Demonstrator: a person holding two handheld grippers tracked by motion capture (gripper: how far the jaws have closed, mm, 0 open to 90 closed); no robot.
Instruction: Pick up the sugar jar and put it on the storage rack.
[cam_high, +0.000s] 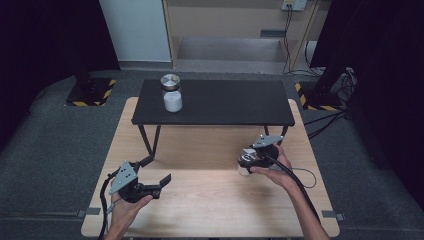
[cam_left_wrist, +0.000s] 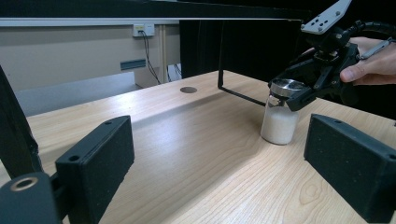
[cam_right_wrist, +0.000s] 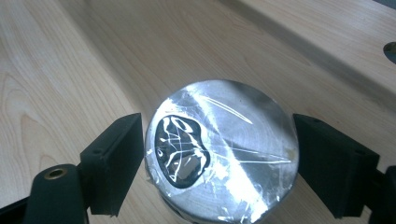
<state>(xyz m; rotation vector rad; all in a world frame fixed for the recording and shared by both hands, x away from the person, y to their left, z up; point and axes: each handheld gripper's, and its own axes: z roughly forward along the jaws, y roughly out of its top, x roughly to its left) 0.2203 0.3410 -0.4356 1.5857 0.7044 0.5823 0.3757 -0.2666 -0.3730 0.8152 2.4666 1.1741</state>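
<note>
A small jar of white powder (cam_left_wrist: 279, 125) with a shiny metal lid (cam_right_wrist: 224, 154) stands on the wooden table (cam_high: 210, 200) at the right. My right gripper (cam_high: 248, 160) comes down on it from above. Its two black pads (cam_right_wrist: 116, 149) sit against opposite sides of the lid. My left gripper (cam_high: 159, 170) rests low at the table's front left. It is open with nothing between its pads (cam_left_wrist: 95, 154), and it faces the jar across the table.
A low black shelf (cam_high: 225, 102) on thin legs stands across the back of the table. A second jar with a metal lid (cam_high: 172, 94) sits on its left part. A round hole (cam_left_wrist: 188, 89) is in the tabletop. Cables trail from both grippers.
</note>
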